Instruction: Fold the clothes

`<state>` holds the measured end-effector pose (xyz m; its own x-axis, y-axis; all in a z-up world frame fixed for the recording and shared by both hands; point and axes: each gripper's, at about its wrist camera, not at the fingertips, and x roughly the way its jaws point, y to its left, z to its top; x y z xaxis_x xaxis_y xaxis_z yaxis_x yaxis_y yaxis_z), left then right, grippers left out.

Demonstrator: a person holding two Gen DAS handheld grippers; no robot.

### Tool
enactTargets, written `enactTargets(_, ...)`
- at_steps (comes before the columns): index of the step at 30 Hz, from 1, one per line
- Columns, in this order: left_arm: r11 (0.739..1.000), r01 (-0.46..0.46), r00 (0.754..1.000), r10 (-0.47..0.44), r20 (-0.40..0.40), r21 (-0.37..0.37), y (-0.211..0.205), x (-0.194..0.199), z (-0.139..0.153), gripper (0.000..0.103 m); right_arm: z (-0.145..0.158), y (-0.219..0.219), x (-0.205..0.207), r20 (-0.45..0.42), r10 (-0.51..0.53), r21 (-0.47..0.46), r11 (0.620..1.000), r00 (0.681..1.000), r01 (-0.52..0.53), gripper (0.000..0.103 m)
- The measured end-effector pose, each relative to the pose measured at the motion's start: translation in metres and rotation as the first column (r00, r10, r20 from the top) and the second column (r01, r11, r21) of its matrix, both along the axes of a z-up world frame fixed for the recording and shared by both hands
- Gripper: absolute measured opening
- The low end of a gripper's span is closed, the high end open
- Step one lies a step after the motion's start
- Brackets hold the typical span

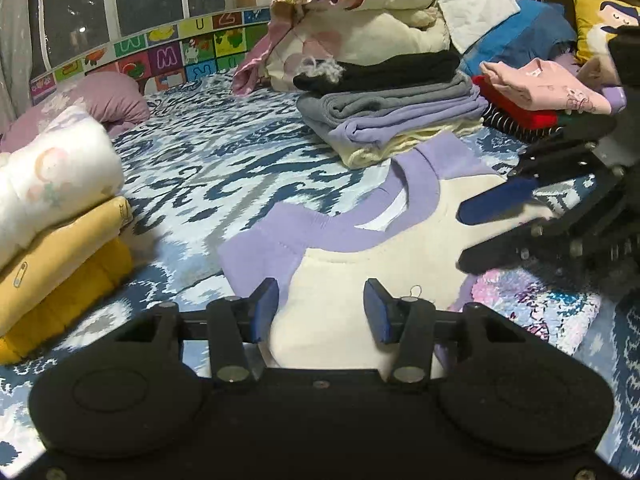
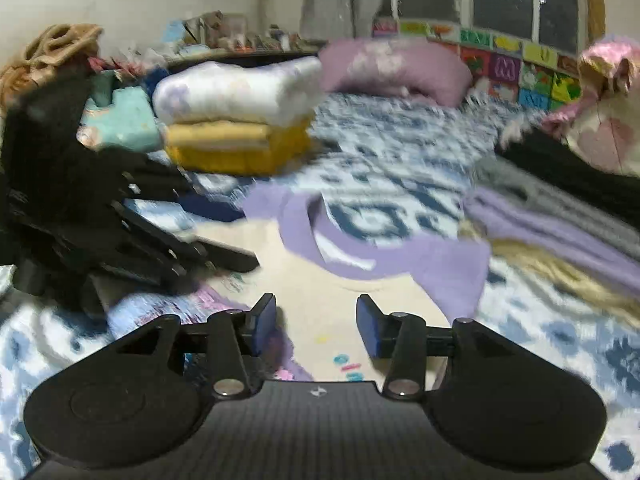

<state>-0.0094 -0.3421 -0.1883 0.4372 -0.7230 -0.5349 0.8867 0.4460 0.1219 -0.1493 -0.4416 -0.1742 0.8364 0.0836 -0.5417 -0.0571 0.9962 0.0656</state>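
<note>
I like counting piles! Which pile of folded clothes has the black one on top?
The middle stack: black on top, then grey, lilac and cream. The stack beside the left edge is topped white, the right one pink.

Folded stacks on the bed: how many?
3: a white-and-yellow stack at the left, a black-grey-lilac stack in the middle, a pink-red stack at the right. More may be hidden.

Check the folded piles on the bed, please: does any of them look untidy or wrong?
Yes. On the middle pile, the black top layer has a frayed whitish tuft sticking out at its left end. The yellow pile looks neat.
</note>
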Motion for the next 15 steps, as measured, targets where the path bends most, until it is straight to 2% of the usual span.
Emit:
enactTargets(1, 1.000, 0.006, 1.000, -0.006, 0.003, -0.012, 0.003, 0.000, 0.002, 0.047, 0.005, -0.008, -0.001, 0.024, -0.016, 0.036, 0.999, 1.000, 0.015, 0.045)
enactTargets(6, 0.995, -0.041, 0.999, 0.041, 0.002, -0.094, 0.004, 0.009, 0.011, 0.046, 0.012, -0.041, -0.002, 0.109, -0.137, 0.056, 0.990, 0.985, 0.131, 0.048)
enactTargets(9, 0.993, -0.041, 0.999, 0.039, -0.019, -0.107, -0.002, 0.016, 0.010, 0.046, 0.002, -0.065, 0.002, 0.085, -0.192, 0.138, 0.974, 0.978, 0.179, 0.048)
enactTargets(12, 0.996, -0.052, 0.996, 0.047, -0.071, -0.072, -0.008, 0.024, 0.001, 0.047, -0.012, -0.077, 0.009, 0.046, -0.200, 0.210, 0.960, 0.979, 0.186, 0.050)
enactTargets(15, 0.995, -0.069, 0.992, 0.061, -0.113, -0.071, -0.005, 0.028, -0.002, 0.051, -0.024, -0.082, 0.014, 0.000, -0.201, 0.266, 0.945, 0.980, 0.193, 0.052)
